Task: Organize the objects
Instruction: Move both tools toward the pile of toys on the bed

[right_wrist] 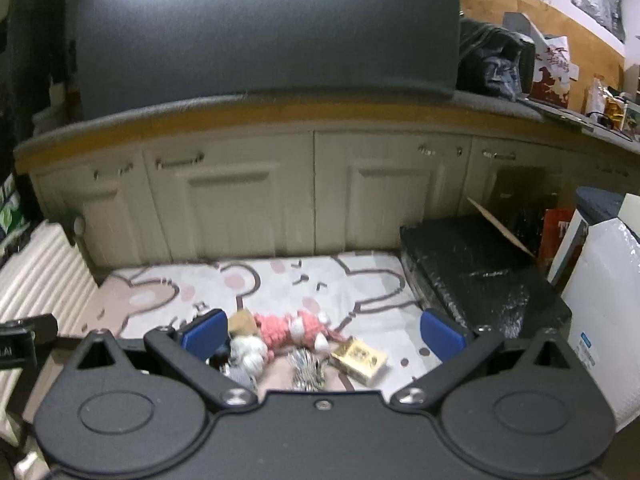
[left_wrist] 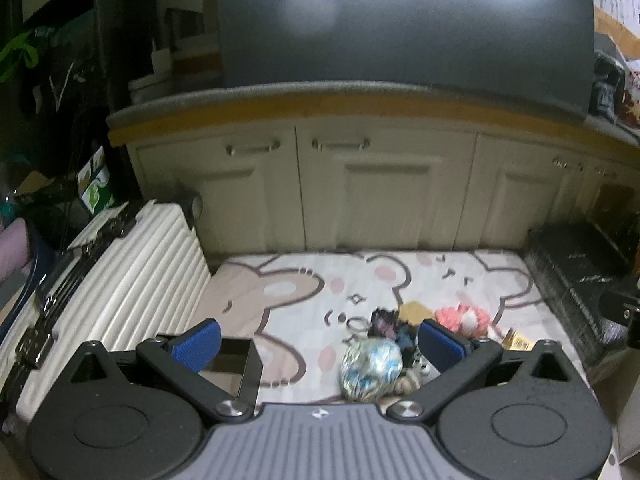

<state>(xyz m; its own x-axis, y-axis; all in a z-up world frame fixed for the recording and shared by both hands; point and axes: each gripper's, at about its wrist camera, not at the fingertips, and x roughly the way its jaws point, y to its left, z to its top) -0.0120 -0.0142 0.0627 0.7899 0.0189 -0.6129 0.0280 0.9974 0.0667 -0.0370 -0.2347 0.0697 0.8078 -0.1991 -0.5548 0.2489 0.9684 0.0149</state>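
Observation:
A heap of small objects lies on a cartoon-print mat (left_wrist: 304, 280). It holds a blue-and-white patterned pouch (left_wrist: 372, 366), a pink knitted toy (left_wrist: 460, 318), also in the right wrist view (right_wrist: 288, 330), a gold card box (right_wrist: 360, 358), a striped item (right_wrist: 306, 370) and white balls (right_wrist: 248, 350). A black open box (left_wrist: 240, 364) sits left of the heap. My left gripper (left_wrist: 320, 344) is open above the mat, the pouch between its fingers. My right gripper (right_wrist: 322, 334) is open above the heap.
A white ribbed suitcase (left_wrist: 120, 280) lies at the left. A black wrapped box (right_wrist: 480, 280) stands at the right, with white packages (right_wrist: 600, 320) beyond it. Cream cabinet doors (left_wrist: 380, 188) under a grey-topped counter close the back.

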